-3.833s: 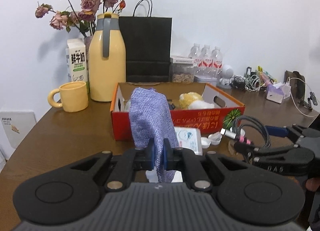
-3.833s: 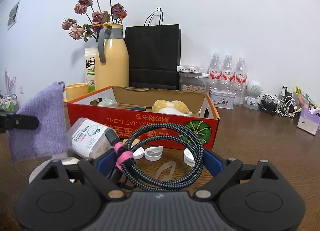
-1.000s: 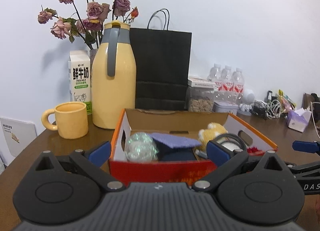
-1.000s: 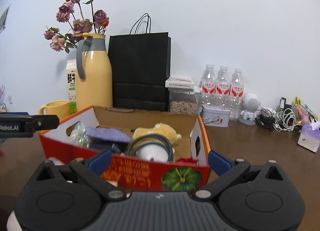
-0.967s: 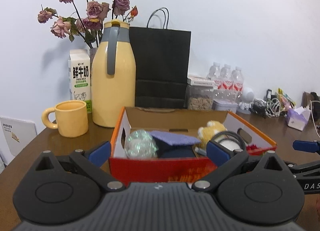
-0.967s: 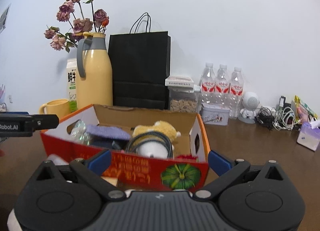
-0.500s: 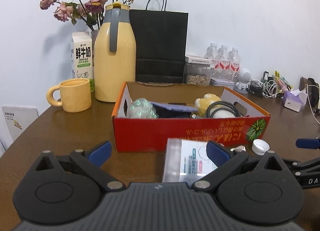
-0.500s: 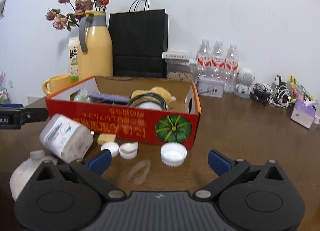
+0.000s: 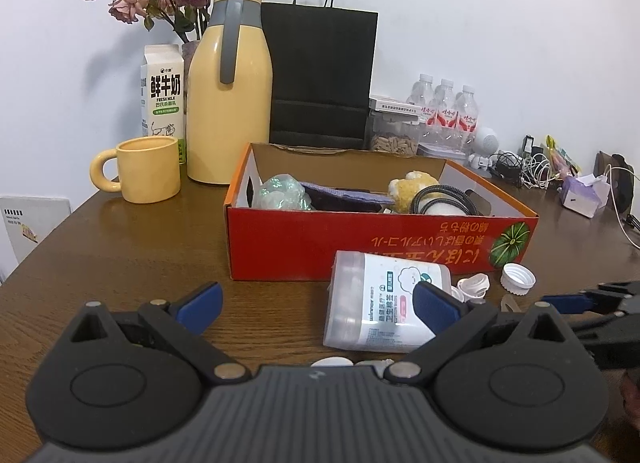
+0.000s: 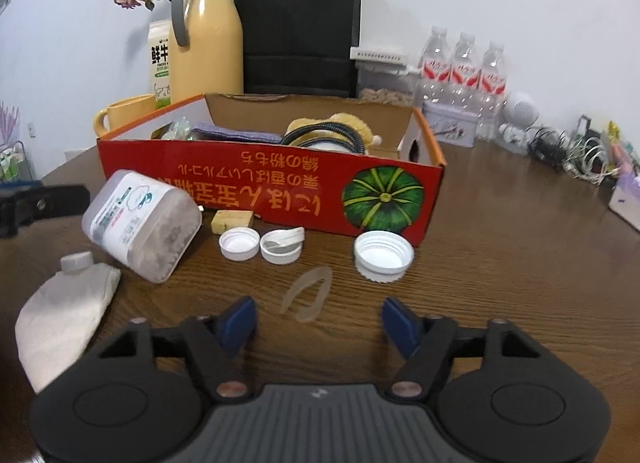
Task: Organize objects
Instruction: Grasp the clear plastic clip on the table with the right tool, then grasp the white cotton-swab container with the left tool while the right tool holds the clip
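A red cardboard box (image 9: 380, 239) holds a purple cloth (image 9: 340, 195), a coiled black cable (image 9: 444, 199), a yellow plush and a crumpled wrapper. In front of it a clear plastic jar (image 9: 380, 311) lies on its side, close to the right finger of my open, empty left gripper (image 9: 318, 303). In the right wrist view the jar (image 10: 140, 223), a white pouch (image 10: 64, 319), three white caps (image 10: 383, 255) and a clear plastic clip (image 10: 308, 295) lie on the table. My right gripper (image 10: 320, 321) is closing. The clip's near end lies between its tips, untouched.
A yellow jug (image 9: 230, 103), a yellow mug (image 9: 148, 169), a milk carton (image 9: 164, 95), dried roses and a black paper bag (image 9: 320, 75) stand behind the box. Water bottles (image 10: 464, 71), a small tin, tangled cables (image 10: 580, 155) and a tissue pack sit at the right.
Both grippers have dipped toward the table, bringing the jar, caps and clip into view. The right gripper's jaws have narrowed. The cloth and cable held earlier now lie in the box.
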